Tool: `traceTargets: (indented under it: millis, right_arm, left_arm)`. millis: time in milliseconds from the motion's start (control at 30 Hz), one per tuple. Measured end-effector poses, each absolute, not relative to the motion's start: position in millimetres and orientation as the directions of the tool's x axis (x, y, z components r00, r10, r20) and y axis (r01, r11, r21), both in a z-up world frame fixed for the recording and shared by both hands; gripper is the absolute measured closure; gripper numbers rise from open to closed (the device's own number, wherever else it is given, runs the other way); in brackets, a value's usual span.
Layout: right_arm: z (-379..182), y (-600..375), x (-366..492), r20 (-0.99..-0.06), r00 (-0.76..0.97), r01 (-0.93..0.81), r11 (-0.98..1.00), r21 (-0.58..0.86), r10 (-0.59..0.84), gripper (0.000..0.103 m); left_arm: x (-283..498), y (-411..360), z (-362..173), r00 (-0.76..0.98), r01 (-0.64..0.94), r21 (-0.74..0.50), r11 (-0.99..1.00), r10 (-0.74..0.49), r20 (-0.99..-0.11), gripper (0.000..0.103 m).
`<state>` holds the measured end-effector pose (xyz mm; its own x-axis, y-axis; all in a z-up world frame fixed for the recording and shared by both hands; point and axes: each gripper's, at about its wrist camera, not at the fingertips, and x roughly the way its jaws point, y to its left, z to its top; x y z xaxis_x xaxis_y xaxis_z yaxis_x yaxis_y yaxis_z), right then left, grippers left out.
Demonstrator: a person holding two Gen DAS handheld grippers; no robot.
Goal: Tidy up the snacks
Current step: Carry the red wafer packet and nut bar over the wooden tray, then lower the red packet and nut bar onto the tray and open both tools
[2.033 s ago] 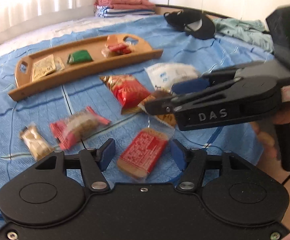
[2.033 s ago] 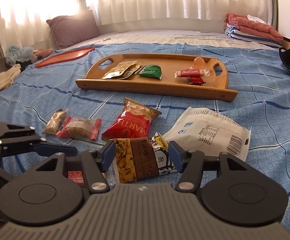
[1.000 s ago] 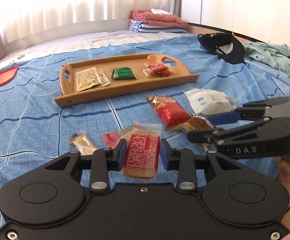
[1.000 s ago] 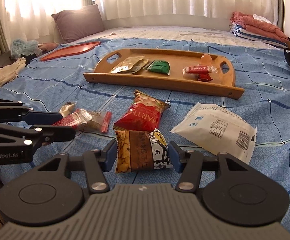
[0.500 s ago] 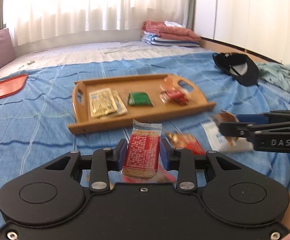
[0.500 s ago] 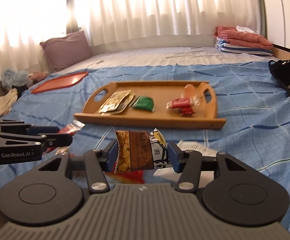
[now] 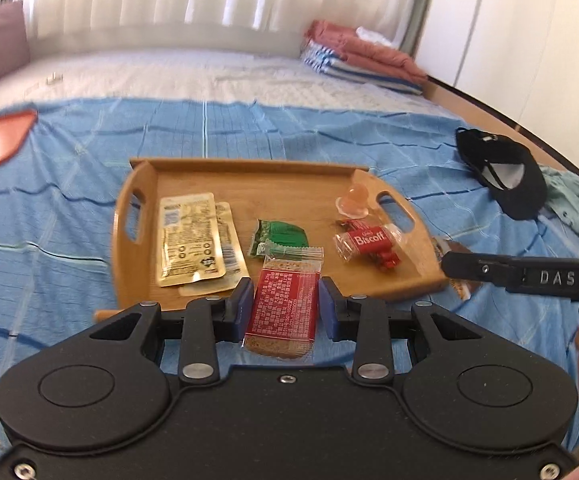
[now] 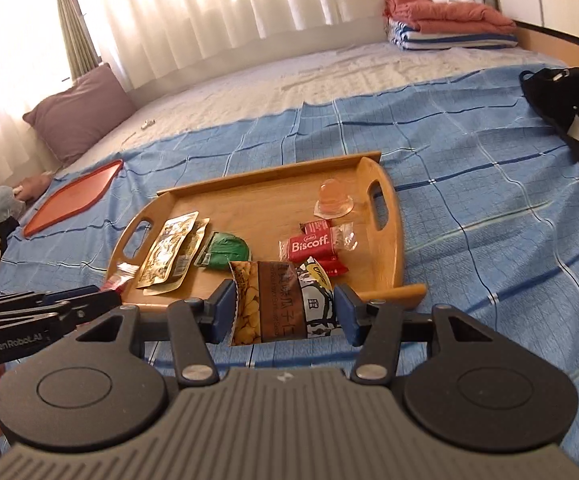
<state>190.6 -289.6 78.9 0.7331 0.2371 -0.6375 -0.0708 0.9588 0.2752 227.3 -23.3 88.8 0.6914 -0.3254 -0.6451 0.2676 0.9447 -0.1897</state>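
Observation:
My left gripper (image 7: 282, 305) is shut on a red biscuit pack (image 7: 285, 308) and holds it over the near edge of the wooden tray (image 7: 289, 188). My right gripper (image 8: 283, 307) is shut on a brown nut snack pack (image 8: 281, 306), also at the tray's (image 8: 261, 200) near edge. On the tray lie yellow sachets (image 7: 191, 240), a green packet (image 7: 281, 236), a Biscoff pack (image 7: 367, 240) and a jelly cup (image 7: 355, 198). The right gripper shows at the right of the left wrist view (image 7: 449, 266).
The tray sits on a blue checked bedspread (image 8: 489, 220). A black cap (image 7: 501, 172) lies to the right, a red tray (image 8: 73, 200) to the left, a pillow (image 8: 77, 112) and folded towels (image 8: 445, 20) at the back.
Both grippers shut on their snack packs, lifted them off the bedspread and carried them forward to the tray's near edge. The loose snacks on the bed have dropped out of view.

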Motion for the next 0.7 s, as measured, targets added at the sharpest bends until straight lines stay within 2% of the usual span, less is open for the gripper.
traceTargets:
  millis: [367, 700]
  right_arm:
    - [50, -259, 261, -0.769, 0.606, -0.129, 0.979, 0.156, 0.203, 0.047]
    - [30, -249, 286, -0.787, 0.587, -0.146, 0.981, 0.125, 0.188, 0.047]
  left_arm:
    - [300, -52, 56, 0.616, 0.243, -0.202, 0.949, -0.312, -0.723, 0.070]
    - [327, -58, 26, 0.586, 0.217, -0.175, 0.960, -0.272, -0.763, 0.070]
